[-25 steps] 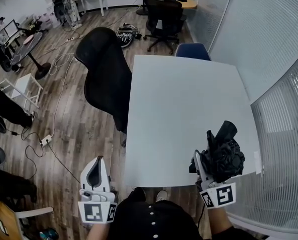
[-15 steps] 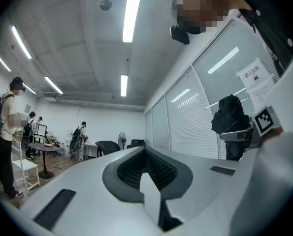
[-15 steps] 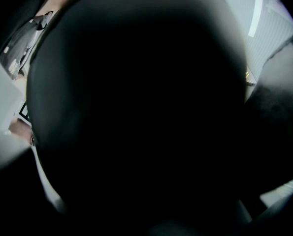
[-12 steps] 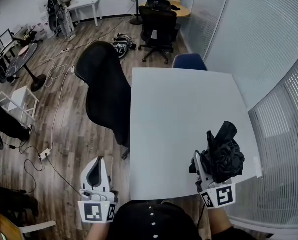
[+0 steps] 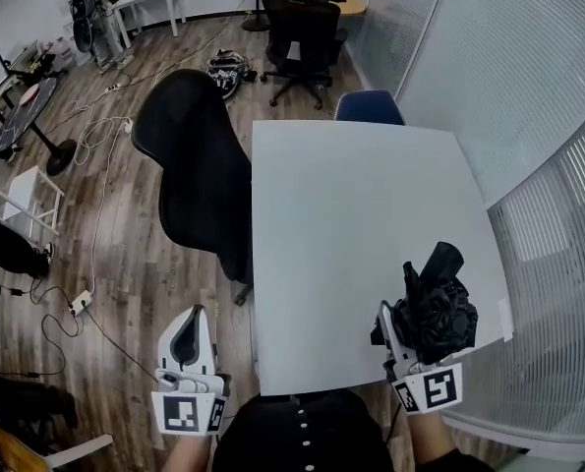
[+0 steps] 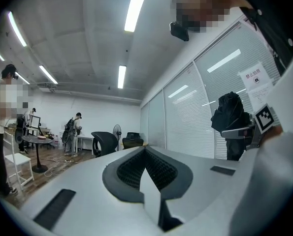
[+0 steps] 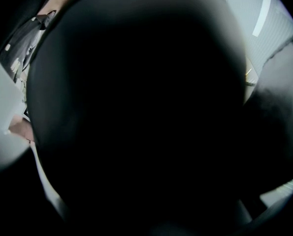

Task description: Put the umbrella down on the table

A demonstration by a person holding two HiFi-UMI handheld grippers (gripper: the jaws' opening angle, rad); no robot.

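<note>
A folded black umbrella (image 5: pixel 436 308) stands upright in my right gripper (image 5: pixel 395 337), which is shut on its lower part above the near right corner of the white table (image 5: pixel 351 205). The right gripper view is filled almost wholly by the dark umbrella fabric (image 7: pixel 136 112). My left gripper (image 5: pixel 196 313) hangs left of the table's near edge, over the wood floor, with its jaws together and nothing in them. In the left gripper view the umbrella (image 6: pixel 231 117) shows at the right, held beside the blinds.
A black office chair (image 5: pixel 199 175) stands against the table's left side and a blue chair (image 5: pixel 369 108) at its far end. A glass wall with blinds (image 5: pixel 557 214) runs along the right. Cables and a power strip (image 5: pixel 81 303) lie on the floor. People stand far off at the left.
The table's near edge has slid closer to the person, so both grippers sit further forward along it. The umbrella stays upright in the right gripper, and neither gripper's jaws have changed.
</note>
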